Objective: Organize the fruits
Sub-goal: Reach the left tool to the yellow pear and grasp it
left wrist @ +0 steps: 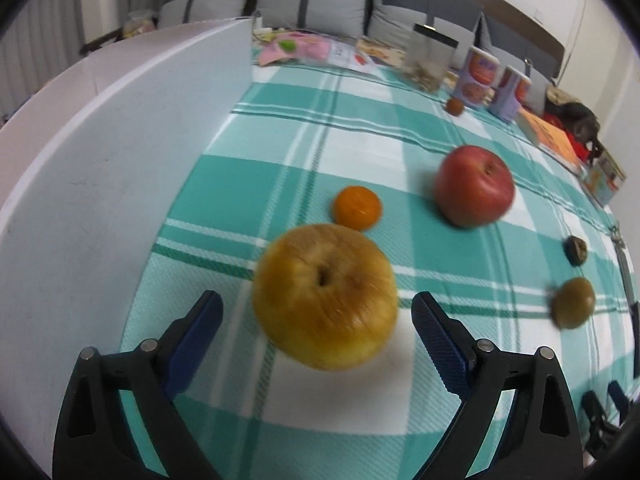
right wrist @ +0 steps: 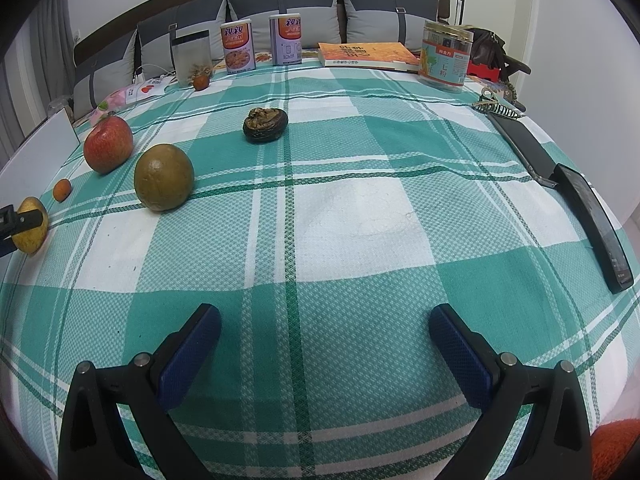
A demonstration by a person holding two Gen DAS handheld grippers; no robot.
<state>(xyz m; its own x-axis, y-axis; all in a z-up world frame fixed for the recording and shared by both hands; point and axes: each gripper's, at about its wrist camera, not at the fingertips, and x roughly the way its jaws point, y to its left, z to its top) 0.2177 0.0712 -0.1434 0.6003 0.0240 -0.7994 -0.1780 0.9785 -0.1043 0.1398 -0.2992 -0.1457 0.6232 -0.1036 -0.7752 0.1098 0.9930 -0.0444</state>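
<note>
The yellow apple (left wrist: 326, 298) lies on the green-and-white checked cloth (left wrist: 360, 136), between the blue pads of the left hand-held gripper (left wrist: 318, 316), whose jaws stand apart and clear of its skin. Just beyond it sits a small orange (left wrist: 357, 207); a red apple (left wrist: 475, 185) lies further right, near a white board (left wrist: 120, 160). The right hand-held gripper (right wrist: 325, 330) hangs open over bare cloth, well apart from a brownish-green fruit (right wrist: 164, 177) and a dark shrivelled fruit (right wrist: 265, 124).
</note>
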